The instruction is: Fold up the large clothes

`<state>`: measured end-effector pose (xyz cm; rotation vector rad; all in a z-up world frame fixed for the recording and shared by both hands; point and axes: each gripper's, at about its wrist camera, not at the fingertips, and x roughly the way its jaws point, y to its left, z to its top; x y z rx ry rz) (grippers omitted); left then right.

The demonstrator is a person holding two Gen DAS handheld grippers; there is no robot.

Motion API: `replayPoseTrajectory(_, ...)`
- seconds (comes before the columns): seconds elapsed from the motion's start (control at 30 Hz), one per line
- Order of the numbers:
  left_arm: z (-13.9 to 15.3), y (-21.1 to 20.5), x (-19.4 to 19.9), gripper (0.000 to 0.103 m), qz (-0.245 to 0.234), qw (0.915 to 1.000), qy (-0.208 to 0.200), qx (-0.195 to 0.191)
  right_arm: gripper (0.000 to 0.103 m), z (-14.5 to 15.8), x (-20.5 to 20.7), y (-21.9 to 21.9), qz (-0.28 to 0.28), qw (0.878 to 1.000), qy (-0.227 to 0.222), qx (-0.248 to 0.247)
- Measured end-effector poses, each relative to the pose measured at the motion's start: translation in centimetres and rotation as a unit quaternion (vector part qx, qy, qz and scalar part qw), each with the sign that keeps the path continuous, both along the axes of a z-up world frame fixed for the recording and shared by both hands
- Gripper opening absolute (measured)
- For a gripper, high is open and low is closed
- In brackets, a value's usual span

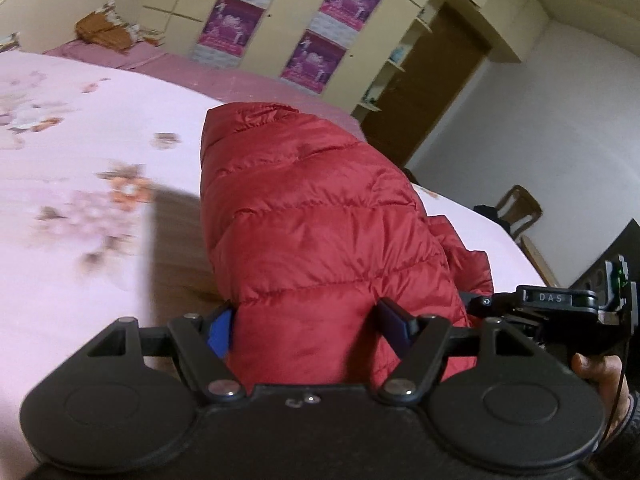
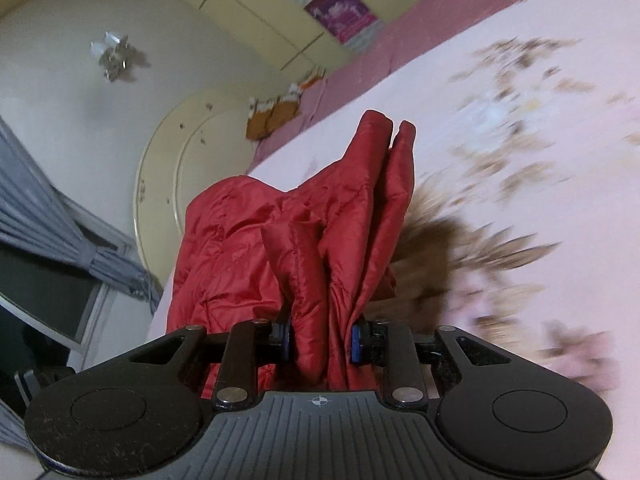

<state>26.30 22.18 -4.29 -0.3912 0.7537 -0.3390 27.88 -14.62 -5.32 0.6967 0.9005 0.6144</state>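
Pink bedding printed with flowers covered the bed (image 1: 100, 128), and behind it stood a cream wardrobe (image 1: 280, 0) hung with purple posters (image 1: 230, 20). A red quilted jacket (image 1: 320, 220) was held up over the bed by both tools, one bunch of it in each, probably so that a wide garment could be carried or laid over in one piece without dragging.

The left gripper (image 1: 308, 324) had its jaws set wide, yet the puffy red padding filled the whole gap between the blue pads, so they were pinching a thick wad of jacket. The right gripper (image 2: 320, 338) had its jaws much closer together, clamped on a narrower gather of several layers. That difference in width looked like a matter of how much padding each had taken.

From the left wrist the jacket showed as one smooth quilted panel, with a brown door (image 1: 432, 92), a wooden chair (image 1: 520, 208), the other tool (image 1: 560, 308) and part of a hand (image 1: 596, 368) beside it. Only the right wrist view showed the loose folds standing above the grip, the curved headboard (image 2: 168, 168), a grey curtain (image 2: 52, 232) and a ceiling lamp (image 2: 114, 54).
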Motion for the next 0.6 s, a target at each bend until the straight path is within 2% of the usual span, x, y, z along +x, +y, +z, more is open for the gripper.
replayPoseTrajectory(0.17, -2.0, 4.6, 1.7, 0.071, 0.001, 0.9995, 0.032, 0.006, 0.026, -2.6, 1.8, 5.6, 0.009, 1.0, 0.028, 0.006)
replayPoseTrajectory(0.2, -2.9, 5.0, 2.1, 0.073, 0.003, 0.9991, 0.04, 0.009, 0.026, -3.5, 2.2, 6.0, 0.005, 0.999, 0.037, 0.011)
replayPoseTrajectory(0.3, -4.4, 6.3, 2.9, 0.073, 0.006, 0.9984, 0.05, -0.024, 0.026, -5.9, 3.1, 6.0, -0.014, 0.997, 0.065, 0.025)
replayPoseTrajectory(0.33, -4.4, 6.3, 2.8, 0.074, 0.004, 0.9986, 0.047, -0.022, 0.026, -6.5, 3.3, 5.8, -0.018, 0.997, 0.07, 0.032)
replayPoseTrajectory(0.5, -4.1, 5.8, 2.7, 0.085, 0.005, 0.9991, 0.042, -0.002, 0.027, -6.0, 3.4, 4.5, -0.019, 0.997, 0.067, 0.025)
replayPoseTrajectory(0.53, -4.2, 6.7, 2.6, 0.085, 0.006, 0.9991, 0.041, 0.001, 0.034, -5.5, 3.2, 4.1, -0.024, 0.998, 0.062, 0.018)
replayPoseTrajectory(0.6, -3.4, 8.0, 1.5, 0.08, 0.017, 0.9995, 0.025, 0.002, 0.038, -3.6, 2.5, 3.1, -0.044, 0.998, 0.027, -0.023)
